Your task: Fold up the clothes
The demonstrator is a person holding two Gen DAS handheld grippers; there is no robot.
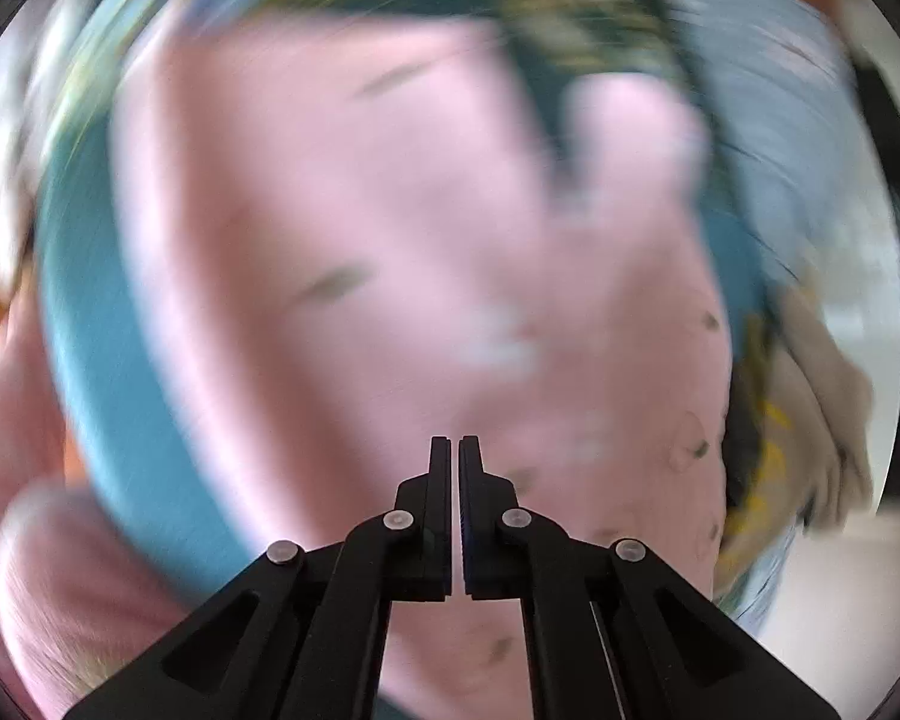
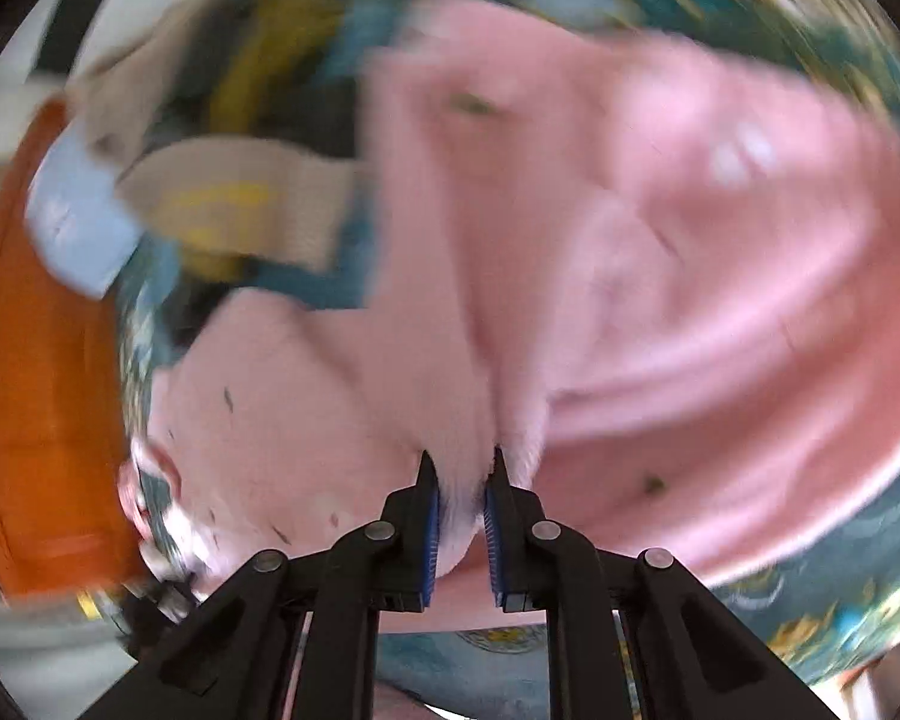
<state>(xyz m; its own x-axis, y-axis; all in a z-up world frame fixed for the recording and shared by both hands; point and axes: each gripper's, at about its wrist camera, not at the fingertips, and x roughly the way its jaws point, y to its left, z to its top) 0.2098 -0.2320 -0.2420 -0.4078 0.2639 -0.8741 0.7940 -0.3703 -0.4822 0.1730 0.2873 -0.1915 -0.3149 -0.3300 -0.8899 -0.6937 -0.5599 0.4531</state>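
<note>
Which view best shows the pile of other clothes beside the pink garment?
The right wrist view: the pile of beige, yellow and pale blue clothes sits fairly complete at upper left. The left wrist view catches only a blurred strip at its right edge.

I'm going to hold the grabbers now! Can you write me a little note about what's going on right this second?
Left gripper: shut, nothing between its fingers, above the pink garment.
Right gripper: shut on a bunched fold of the pink garment.
The garment lies spread and rumpled on a teal patterned cloth. A heap of other clothes sits beside it, next to something orange.
Done: one hold taken.
Left: the fold is not finished; the heap looks unfolded. The pictures are blurry.
</note>
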